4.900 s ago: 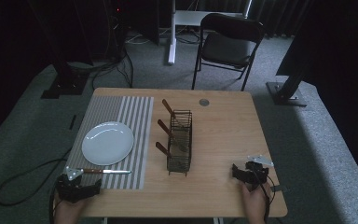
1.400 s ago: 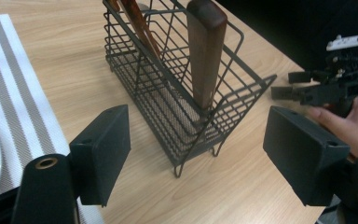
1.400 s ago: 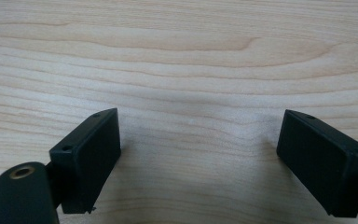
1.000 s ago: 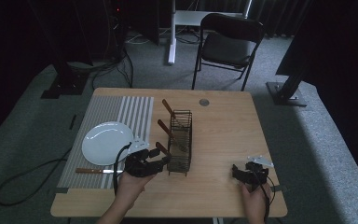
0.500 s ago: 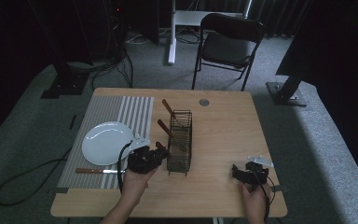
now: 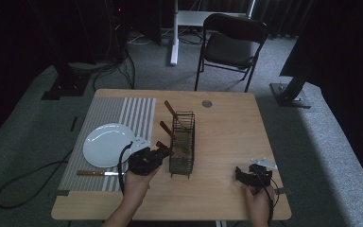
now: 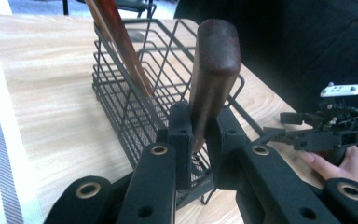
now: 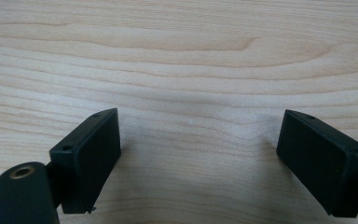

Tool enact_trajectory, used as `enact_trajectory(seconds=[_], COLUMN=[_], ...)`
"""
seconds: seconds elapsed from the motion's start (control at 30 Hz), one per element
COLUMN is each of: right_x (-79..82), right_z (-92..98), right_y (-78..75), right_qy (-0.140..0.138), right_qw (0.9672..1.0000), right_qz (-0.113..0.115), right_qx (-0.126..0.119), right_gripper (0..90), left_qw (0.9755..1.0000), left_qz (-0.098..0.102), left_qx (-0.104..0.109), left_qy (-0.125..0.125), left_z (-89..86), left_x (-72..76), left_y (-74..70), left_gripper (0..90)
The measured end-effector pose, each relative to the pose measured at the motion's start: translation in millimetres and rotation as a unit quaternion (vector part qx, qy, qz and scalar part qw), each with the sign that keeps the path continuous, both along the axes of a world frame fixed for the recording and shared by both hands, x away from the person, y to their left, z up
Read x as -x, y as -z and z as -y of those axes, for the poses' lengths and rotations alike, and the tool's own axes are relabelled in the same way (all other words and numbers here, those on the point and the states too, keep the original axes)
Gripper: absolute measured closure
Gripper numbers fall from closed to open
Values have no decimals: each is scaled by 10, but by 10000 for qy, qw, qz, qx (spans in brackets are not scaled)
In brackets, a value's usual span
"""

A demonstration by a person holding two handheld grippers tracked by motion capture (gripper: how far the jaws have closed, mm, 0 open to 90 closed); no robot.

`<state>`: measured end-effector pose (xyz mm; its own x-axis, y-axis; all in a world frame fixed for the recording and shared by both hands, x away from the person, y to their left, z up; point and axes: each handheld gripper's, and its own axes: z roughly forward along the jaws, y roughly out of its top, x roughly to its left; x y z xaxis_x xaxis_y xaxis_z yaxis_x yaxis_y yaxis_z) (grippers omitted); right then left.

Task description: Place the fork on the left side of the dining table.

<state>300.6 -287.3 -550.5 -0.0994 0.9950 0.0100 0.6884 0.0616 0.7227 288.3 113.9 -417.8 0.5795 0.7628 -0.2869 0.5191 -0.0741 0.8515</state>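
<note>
A black wire basket [image 6: 182, 142] stands upright mid-table with three brown-handled utensils in it. My left gripper [image 6: 163, 150] is at the basket's near left side. Its jaws have just been closing, and they are now shut on the nearest dark wooden handle [image 7: 213, 65], which rises between the pads of the left gripper [image 7: 199, 126]. A second handle [image 7: 116, 37] leans farther back in the basket [image 7: 135, 93]. My right gripper [image 6: 241, 174] rests near the front right edge, and in its own view the right gripper [image 8: 198, 149] is open over bare wood.
A white plate [image 6: 106, 144] lies on a grey striped mat [image 6: 118, 113] at the left, with a wooden-handled knife [image 6: 97, 173] in front of it. A small round disc [image 6: 206, 103] sits at the table's far edge. A folding chair [image 6: 231, 45] stands beyond.
The left hand has come from the table's front left edge to the basket's side. Over the last second it has edged closer, and its jaws have closed around the nearest handle. The right gripper has stayed put.
</note>
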Motion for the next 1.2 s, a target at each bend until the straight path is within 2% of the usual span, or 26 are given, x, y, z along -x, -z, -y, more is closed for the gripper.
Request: enact_trajectory(seconds=[0.23, 0.3, 0.37, 0.43, 0.57, 0.7, 0.83, 0.9, 1.0, 1.2], right_x=[0, 0, 0, 0, 0, 0, -1, -1, 0, 0], right_z=[-1, 0, 0, 0, 0, 0, 1, 1, 1, 1], right_y=[0, 0, -1, -2, -1, 0, 0, 0, 0, -1], right_qy=[3, 0, 2, 1, 2, 2, -4, -2, -3, -4], right_qw=[10000, 10000, 10000, 10000, 10000, 10000, 10000, 10000, 10000, 10000], right_qz=[-1, 2, -3, -7, -4, 2, 8, 7, 5, 1], right_qx=[-3, 1, -2, -1, -2, -2, 5, 4, 2, 8], right_gripper=[131, 131, 131, 131, 131, 131, 131, 131, 131, 131], left_qw=[9997, 9994, 9994, 9991, 9980, 9974, 9969, 9962, 9960, 9955], left_qz=[199, 302, 294, 286, 484, 586, 701, 758, 743, 512], left_qx=[121, 141, 171, 297, 408, 423, 299, 280, 267, 194], left_qy=[38, 31, 39, 51, 21, -35, -199, -323, -412, -771], left_z=[-58, -123, -142, -199, -296, -398, -521, -595, -671, -910], left_x=[28, 42, 46, 61, 130, 149, 143, 123, 80, -117], left_y=[-198, -331, -353, -412, -575, -697, -798, -834, -849, -737], left_gripper=[808, 808, 808, 808, 807, 808, 807, 807, 808, 807])
